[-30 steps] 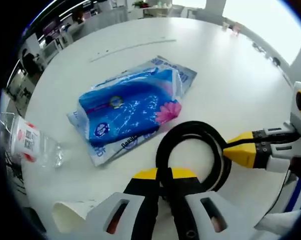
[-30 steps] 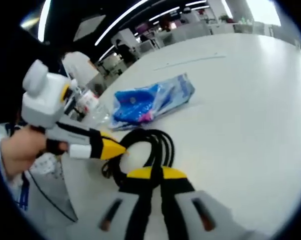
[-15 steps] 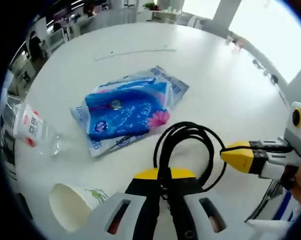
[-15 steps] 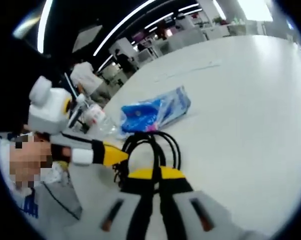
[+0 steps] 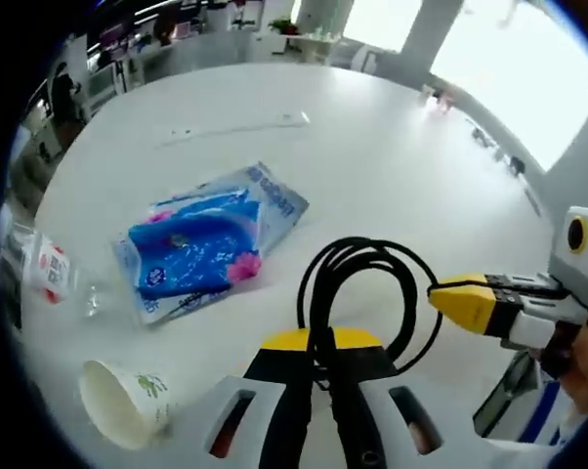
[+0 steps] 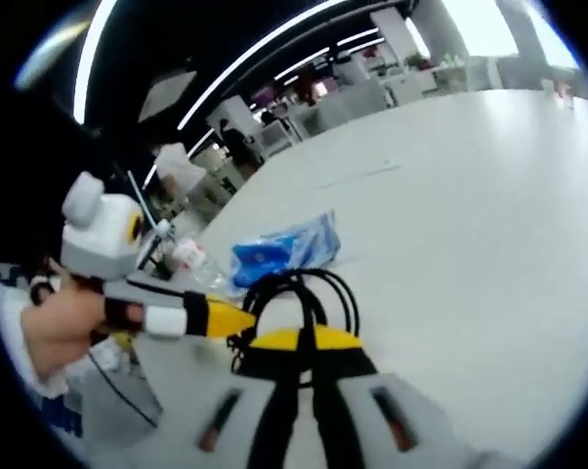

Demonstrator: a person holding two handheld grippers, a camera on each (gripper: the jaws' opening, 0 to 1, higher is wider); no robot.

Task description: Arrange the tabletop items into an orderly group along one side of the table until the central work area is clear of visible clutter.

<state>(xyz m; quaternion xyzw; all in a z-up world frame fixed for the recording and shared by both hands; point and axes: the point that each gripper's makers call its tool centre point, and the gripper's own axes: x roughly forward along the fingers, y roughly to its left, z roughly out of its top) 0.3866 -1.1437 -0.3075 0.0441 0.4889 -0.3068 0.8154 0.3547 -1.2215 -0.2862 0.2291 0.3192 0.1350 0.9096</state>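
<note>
On the round white bench (image 5: 392,166) a blue plastic packet (image 5: 201,249) lies at about 10 o'clock from the left tongs (image 5: 320,344), with a tipped white paper cup (image 5: 118,403) at 8 and a clear plastic bottle (image 5: 45,274) at 9. Both tongs are pinched shut on the looped black cable (image 5: 357,293), and the right tongs (image 6: 299,344) grip its loop too.

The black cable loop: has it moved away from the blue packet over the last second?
Yes. The black cable, gripped by both claws, lay touching the blue packet; now table shows between them.
</note>
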